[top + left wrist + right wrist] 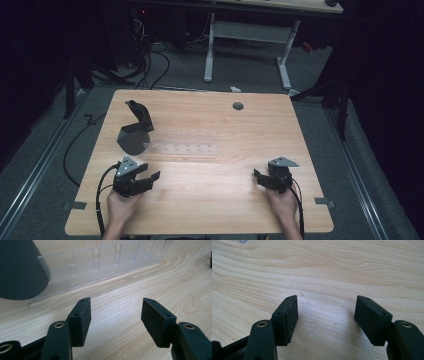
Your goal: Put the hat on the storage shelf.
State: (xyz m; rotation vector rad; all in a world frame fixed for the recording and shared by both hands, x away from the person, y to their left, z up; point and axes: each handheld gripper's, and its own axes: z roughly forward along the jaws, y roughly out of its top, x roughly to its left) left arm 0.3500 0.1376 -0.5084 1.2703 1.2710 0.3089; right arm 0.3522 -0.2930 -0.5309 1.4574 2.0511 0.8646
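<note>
Left gripper (115, 315) over the wooden table (150, 285), jaws spread apart

Both black jaws rise from the lower edge with nothing between their pads (81, 320). Beyond them a clear plastic rack (100, 262) with a row of upright slots lies on the tabletop; a dark grey rounded object (20, 270) stands at upper left, overlapping the rack's end

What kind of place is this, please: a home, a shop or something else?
Probably a lab or recording workroom, not a home. A bare wooden table stands on grey carpet among dark curtains, cables run across the floor behind it, and a person holds the left gripper and right gripper.
</note>
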